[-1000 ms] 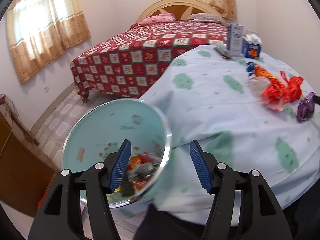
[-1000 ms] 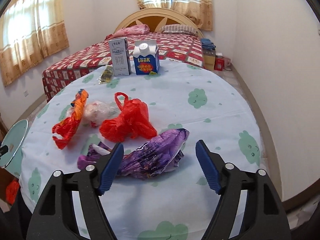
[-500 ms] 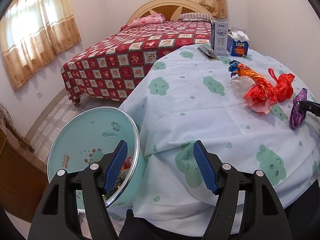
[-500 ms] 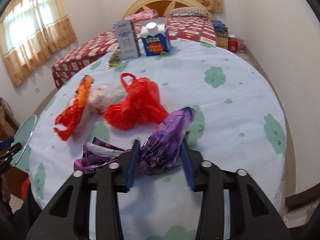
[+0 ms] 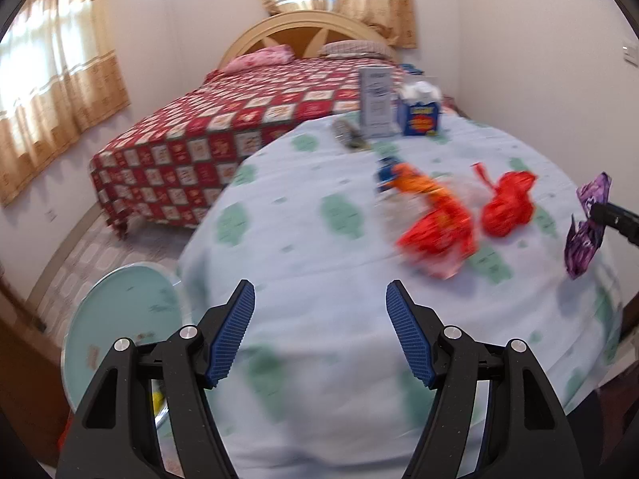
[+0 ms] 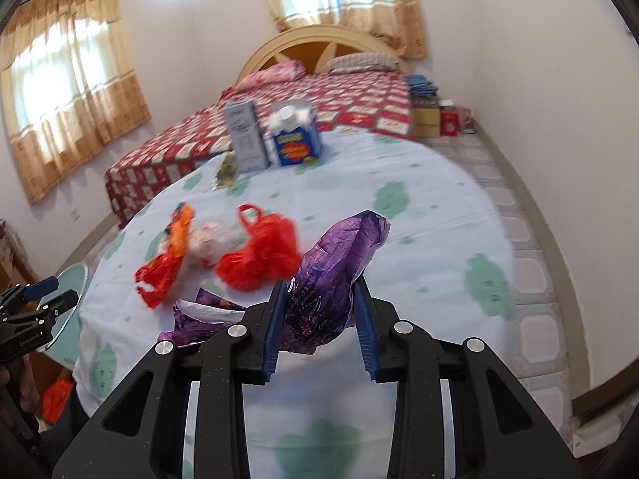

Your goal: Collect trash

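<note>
My right gripper (image 6: 319,319) is shut on a crumpled purple foil wrapper (image 6: 331,263) and holds it lifted above the round table (image 6: 431,207); the wrapper also shows in the left wrist view (image 5: 587,223). My left gripper (image 5: 319,331) is open and empty over the table's near edge. A red plastic bag (image 5: 507,203), an orange-red wrapper (image 5: 435,223) and a clear bag (image 6: 211,243) lie on the table. The teal trash bin (image 5: 120,319) stands on the floor at the table's left.
A grey carton (image 6: 245,139), a blue milk carton (image 6: 295,139) and a small dark packet (image 6: 225,167) stand at the table's far side. A bed (image 5: 223,119) with a red quilt is behind. A wall is close on the right.
My right gripper has shut on the purple wrapper and lifted it off the table. My left gripper has swung from over the bin towards the table.
</note>
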Demonstrator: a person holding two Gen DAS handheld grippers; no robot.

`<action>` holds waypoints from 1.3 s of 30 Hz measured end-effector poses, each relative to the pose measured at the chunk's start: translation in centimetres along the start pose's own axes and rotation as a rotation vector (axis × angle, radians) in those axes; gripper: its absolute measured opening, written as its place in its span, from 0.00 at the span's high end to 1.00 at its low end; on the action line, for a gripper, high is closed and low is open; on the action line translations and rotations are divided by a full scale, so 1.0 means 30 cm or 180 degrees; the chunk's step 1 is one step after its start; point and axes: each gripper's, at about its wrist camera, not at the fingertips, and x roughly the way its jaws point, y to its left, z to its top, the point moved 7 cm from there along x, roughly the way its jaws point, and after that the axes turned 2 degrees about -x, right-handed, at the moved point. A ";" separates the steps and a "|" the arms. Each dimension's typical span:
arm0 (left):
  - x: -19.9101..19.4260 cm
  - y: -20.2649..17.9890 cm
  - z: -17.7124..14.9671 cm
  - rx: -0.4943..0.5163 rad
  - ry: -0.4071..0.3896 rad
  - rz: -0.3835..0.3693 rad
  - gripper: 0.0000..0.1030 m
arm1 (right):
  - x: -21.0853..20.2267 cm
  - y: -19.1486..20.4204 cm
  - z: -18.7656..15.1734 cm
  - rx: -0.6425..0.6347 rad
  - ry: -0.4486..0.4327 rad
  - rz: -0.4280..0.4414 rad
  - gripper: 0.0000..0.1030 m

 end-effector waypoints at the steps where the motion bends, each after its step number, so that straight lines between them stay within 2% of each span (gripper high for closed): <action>1: 0.005 -0.029 0.012 0.0016 -0.0011 -0.0038 0.34 | -0.004 -0.016 0.002 0.0018 -0.0007 -0.0024 0.67; 6: 0.037 -0.199 0.064 0.0139 -0.0054 -0.0231 0.34 | -0.013 -0.127 -0.022 0.0183 -0.0013 -0.0123 0.67; 9: 0.072 -0.276 0.078 0.0209 -0.0015 -0.0291 0.34 | -0.012 -0.150 -0.037 0.0232 -0.0027 -0.0120 0.67; 13: 0.150 -0.316 0.064 0.0330 0.0098 -0.0214 0.37 | 0.008 -0.139 -0.053 0.0261 -0.0018 -0.0026 0.67; 14: 0.179 -0.316 0.053 0.0341 0.0173 -0.0214 0.54 | 0.011 -0.132 -0.055 0.0258 -0.0017 -0.0004 0.67; 16: 0.200 -0.312 0.037 0.0354 0.0282 -0.0272 0.74 | 0.015 -0.113 -0.058 0.0232 -0.0030 0.0049 0.67; 18: 0.191 -0.299 0.032 0.0373 0.0279 -0.0312 0.85 | 0.014 -0.096 -0.060 0.0214 -0.0038 0.0086 0.67; 22: 0.129 -0.262 0.039 0.0446 0.0160 -0.0332 0.95 | 0.003 -0.061 -0.047 0.0173 -0.0086 0.0140 0.67; 31: -0.036 -0.096 0.062 0.0388 -0.0093 -0.0294 0.98 | -0.009 0.058 0.002 -0.0007 -0.0175 0.0220 0.67; 39: -0.027 -0.037 0.032 0.0288 -0.0049 -0.0257 0.98 | -0.004 0.128 0.004 -0.0141 -0.0137 0.0241 0.67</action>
